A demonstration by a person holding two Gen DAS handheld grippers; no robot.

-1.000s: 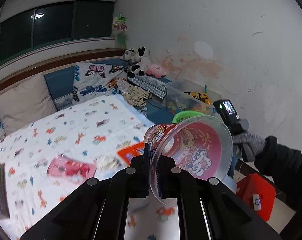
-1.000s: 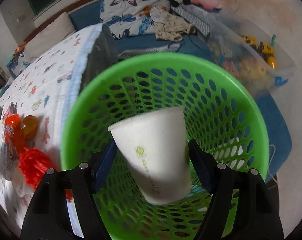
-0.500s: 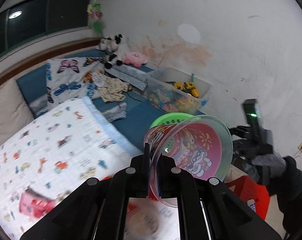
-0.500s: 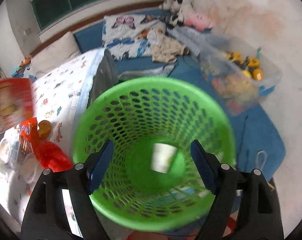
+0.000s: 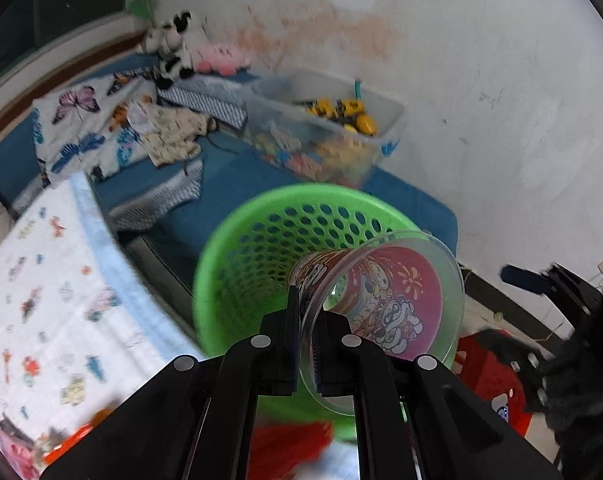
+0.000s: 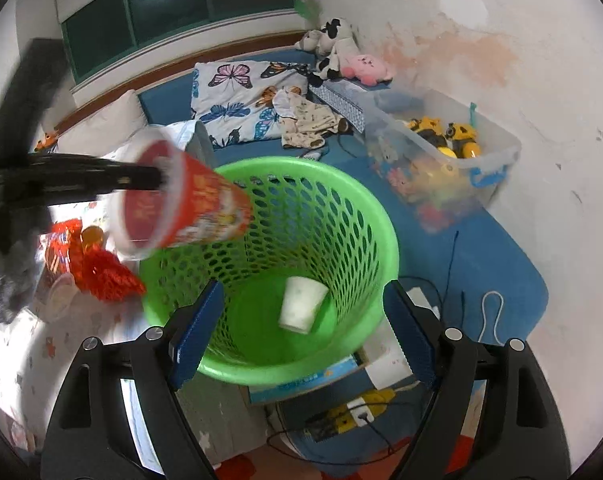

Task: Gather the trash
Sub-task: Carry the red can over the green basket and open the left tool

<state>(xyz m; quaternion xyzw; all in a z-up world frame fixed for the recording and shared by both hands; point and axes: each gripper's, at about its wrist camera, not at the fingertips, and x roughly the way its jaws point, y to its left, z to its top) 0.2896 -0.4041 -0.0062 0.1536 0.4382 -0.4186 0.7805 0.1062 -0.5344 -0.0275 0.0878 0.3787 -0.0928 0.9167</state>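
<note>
The green basket (image 6: 353,216) is glossy perforated plastic, and the white cup (image 6: 301,308) lying in its bottom looks like matt paper. The printed cup (image 5: 385,304) is thin clear plastic, shiny, with a red printed wrap. The toy bin (image 6: 497,144) on the right is translucent plastic. The bedspread (image 5: 41,300) on the left is soft printed cloth. The far wall (image 5: 481,60) is matt, stained plaster.

Both wrist views angled down, close, sharing green basket (image 5: 237,280) (image 6: 365,216)
</note>
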